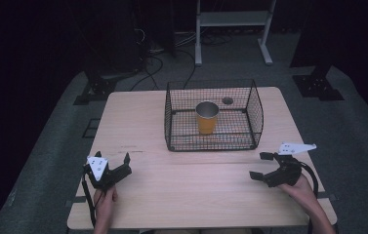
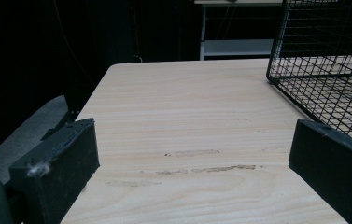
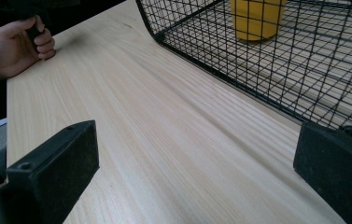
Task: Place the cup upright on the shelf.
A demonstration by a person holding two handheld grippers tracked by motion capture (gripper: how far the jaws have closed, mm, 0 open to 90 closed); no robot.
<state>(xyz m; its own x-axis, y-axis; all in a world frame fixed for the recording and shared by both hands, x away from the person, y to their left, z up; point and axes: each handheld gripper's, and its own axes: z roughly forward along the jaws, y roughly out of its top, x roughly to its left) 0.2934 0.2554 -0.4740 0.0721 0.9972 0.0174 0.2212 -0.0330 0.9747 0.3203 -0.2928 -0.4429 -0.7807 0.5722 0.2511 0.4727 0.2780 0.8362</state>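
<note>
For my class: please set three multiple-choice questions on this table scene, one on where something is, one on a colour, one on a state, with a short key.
1. Where is the cup?
A. inside the wire basket
B. beside the basket
C. on the floor

2. What colour is the cup's body?
A. blue
B. orange-yellow
C. green

3. How do the jaws of the left gripper and right gripper stand?
A. both shut
B. one shut on the cup
C. both open, holding nothing

Key: A, mesh walls surround it; B, seen through the mesh; C, bare table shows between each pair of jaws.
</note>
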